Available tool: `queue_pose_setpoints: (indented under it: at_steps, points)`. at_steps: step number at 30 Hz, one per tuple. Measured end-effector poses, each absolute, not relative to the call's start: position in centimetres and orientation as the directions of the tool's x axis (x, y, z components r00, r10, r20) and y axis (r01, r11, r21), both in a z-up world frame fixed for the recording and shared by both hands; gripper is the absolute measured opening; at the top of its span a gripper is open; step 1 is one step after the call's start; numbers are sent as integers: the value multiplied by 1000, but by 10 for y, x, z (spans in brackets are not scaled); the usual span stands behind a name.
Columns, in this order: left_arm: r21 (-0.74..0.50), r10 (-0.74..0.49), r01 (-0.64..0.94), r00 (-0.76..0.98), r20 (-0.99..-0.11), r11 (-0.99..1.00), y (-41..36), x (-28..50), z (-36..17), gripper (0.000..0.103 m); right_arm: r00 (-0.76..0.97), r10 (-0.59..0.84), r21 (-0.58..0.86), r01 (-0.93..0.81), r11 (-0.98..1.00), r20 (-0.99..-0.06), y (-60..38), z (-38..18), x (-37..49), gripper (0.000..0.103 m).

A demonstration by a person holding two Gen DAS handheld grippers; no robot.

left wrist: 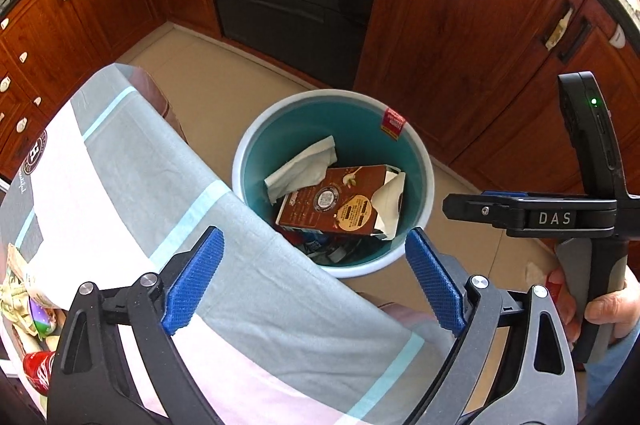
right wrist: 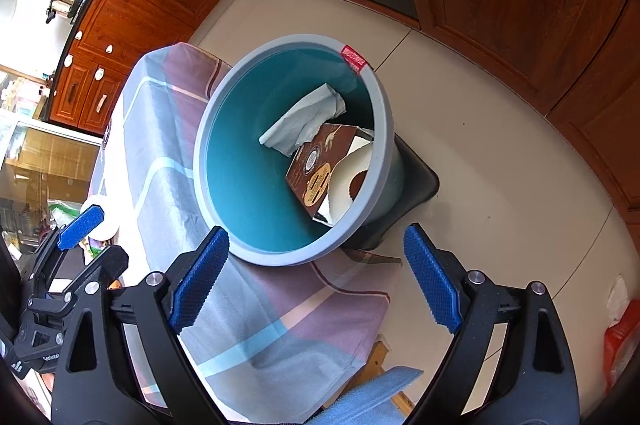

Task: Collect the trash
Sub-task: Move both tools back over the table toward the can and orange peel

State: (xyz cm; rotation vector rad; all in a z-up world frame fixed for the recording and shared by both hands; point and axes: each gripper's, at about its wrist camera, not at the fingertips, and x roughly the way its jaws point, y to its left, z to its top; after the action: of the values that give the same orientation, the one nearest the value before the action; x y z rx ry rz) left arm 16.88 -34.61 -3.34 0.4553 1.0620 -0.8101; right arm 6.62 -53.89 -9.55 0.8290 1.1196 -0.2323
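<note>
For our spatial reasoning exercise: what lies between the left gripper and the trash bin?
In the left wrist view, the draped striped tablecloth edge lies between the open left gripper and the trash bin.

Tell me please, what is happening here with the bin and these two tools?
A person is clearing trash in a kitchen with a tool in each hand. Both the left tool and the right tool are open and hold nothing, above the teal trash bin on the floor beside the cloth-covered table. In the bin already lie a brown carton and crumpled paper.
</note>
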Motion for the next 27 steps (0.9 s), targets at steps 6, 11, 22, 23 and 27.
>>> queue_pose_setpoints:
  at_steps: [6,11,22,23,27]
  points:
    - [-45,-375,763,265,-889,645,-330,163,-23,95,456,216,464,548,696,-863,-527,-80,63,85]
    - [-51,-389,746,287,-875,664,-308,158,-12,97,457,207,452,530,717,-865,-511,-65,62,85]
    - [-44,-368,662,358,-858,748,-215,163,0,99,449,235,434,414,801,-862,-436,-34,91,90]
    - [-47,-364,648,365,-857,760,-201,165,0,99,444,241,430,397,811,-863,-425,-31,97,90]
    - [-76,-344,567,383,-857,820,-146,179,-1,99,427,266,419,320,850,-864,-381,-25,120,90]
